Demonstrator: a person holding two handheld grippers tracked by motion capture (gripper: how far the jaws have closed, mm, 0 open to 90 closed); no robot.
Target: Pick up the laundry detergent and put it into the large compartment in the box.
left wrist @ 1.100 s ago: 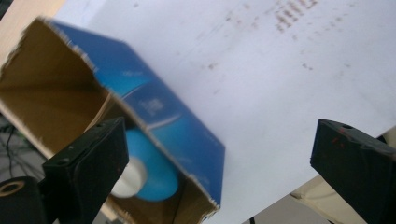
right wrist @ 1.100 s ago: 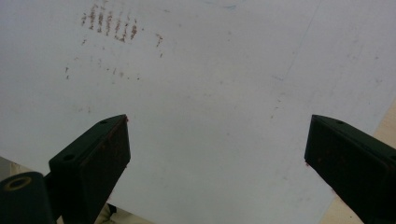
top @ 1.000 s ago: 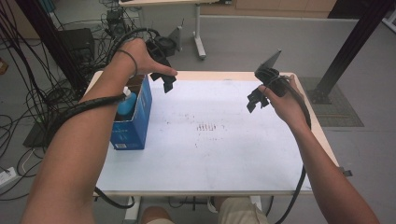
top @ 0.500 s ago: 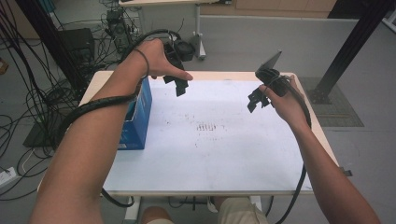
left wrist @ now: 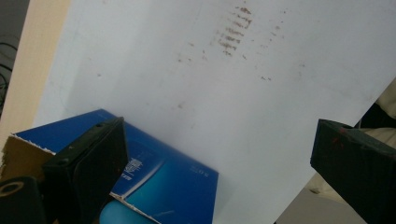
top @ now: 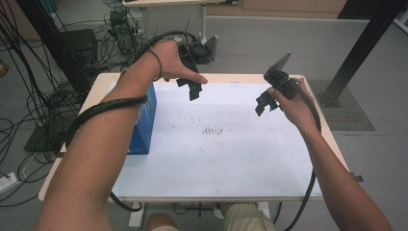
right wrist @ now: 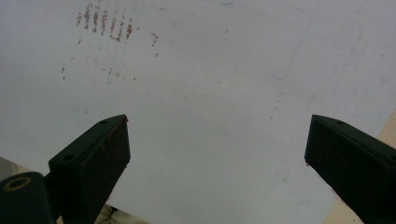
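Left gripper (top: 192, 89) hovers above the desk (top: 250, 163), near the far end of the blue box (top: 143, 120); fingers wide apart, nothing held. Right gripper (top: 263, 103) hangs over the desk's right side, equally spread and empty. Box stands at the left edge, top open, a blue object (left wrist: 122, 213) inside. Judged step: approach. Next: lower left gripper into the box opening.

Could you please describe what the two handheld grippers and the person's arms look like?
Both the left gripper and the right gripper are matte black with blocky, flat-faced jaws. A thick black cable spirals around the left forearm; another trails below the right arm. The forearms are bare, with a thin dark band on the left wrist.
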